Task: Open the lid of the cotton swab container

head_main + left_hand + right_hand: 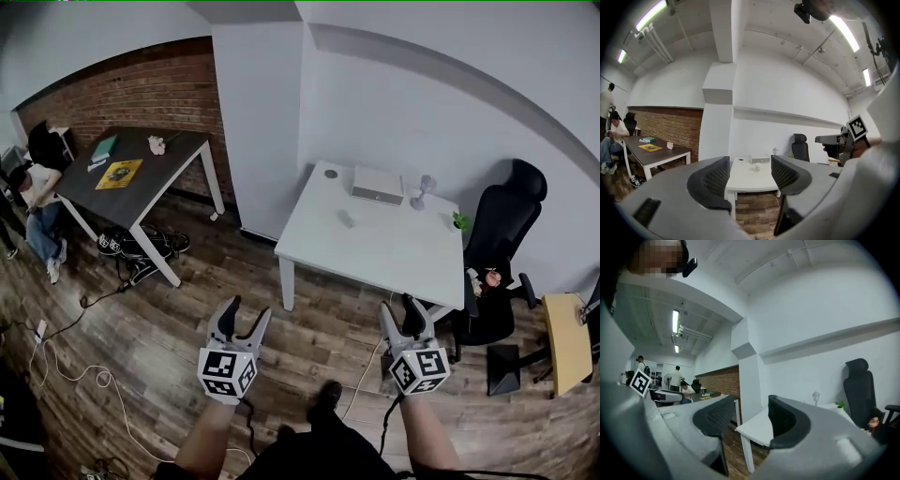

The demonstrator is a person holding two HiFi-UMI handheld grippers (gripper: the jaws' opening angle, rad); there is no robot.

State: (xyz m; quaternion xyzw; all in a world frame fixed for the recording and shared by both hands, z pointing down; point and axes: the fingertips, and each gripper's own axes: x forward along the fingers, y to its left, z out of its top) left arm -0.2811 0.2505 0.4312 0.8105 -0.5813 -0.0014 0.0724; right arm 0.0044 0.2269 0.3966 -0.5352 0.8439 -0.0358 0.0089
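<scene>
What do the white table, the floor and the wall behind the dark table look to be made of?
White table: probably laminate, smooth matte top. Floor: wood or wood-look planks, with visible grain and seams. Wall: red brick, mortar courses showing.

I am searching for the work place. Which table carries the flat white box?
The white table, straight ahead; the box lies at its far edge. The dark table holds a yellow book instead.

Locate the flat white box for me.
Head view, upper centre: the white box lies on the white table near its far edge by the wall, between a small round disc on its left and a stemmed ornament on its right.
</scene>
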